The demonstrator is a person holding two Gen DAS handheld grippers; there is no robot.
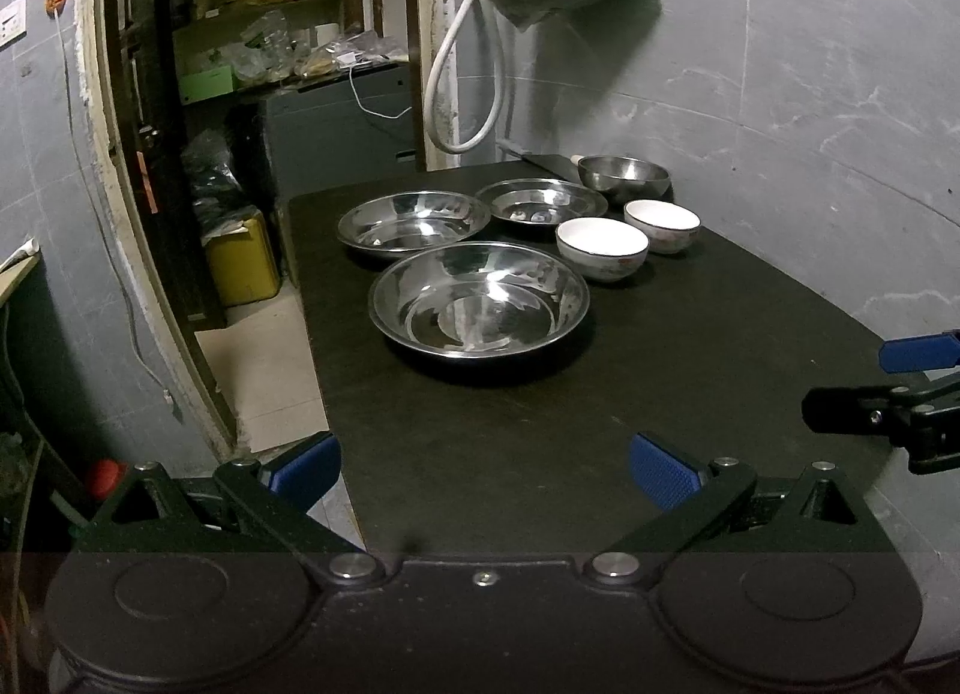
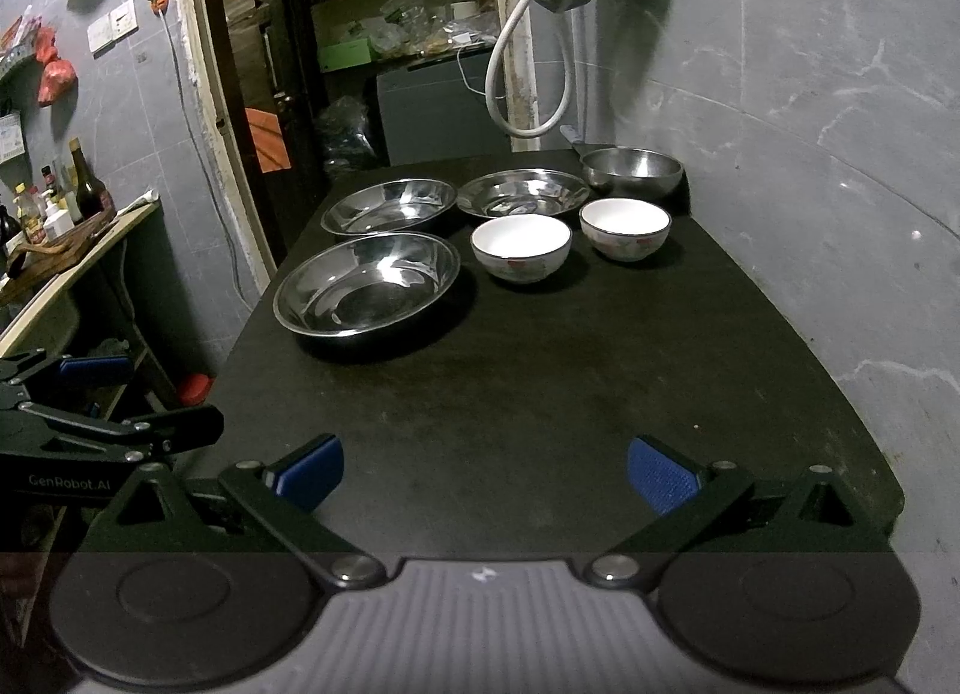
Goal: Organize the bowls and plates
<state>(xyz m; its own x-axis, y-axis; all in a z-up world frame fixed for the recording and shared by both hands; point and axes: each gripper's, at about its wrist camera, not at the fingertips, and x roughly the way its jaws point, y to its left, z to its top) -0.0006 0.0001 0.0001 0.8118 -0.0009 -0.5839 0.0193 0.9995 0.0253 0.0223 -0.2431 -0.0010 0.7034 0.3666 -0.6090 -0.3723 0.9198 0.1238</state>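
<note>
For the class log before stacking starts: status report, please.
Left gripper and right gripper open, empty. Three steel plates, two white bowls and one steel bowl sit unstacked on the table. Nothing blocks the way.

On table (image 2: pixel 540 394), all dishes sit in far half; near half bare. Near plate (image 2: pixel 366 283) by left edge, closest to near edge. Behind it, left plate (image 2: pixel 390 205) also by left edge; rims nearly touch. Mid plate (image 2: pixel 522 193) to its right, rims just beside. Metal bowl (image 2: pixel 633 169) at far right corner, w/ a knife (image 1: pixel 534 154) behind it at far edge. Bowl A (image 2: pixel 521 247) right of near plate, in front of mid plate. Bowl B (image 2: pixel 624 227) right of A, in front of metal bowl, apart.
</note>
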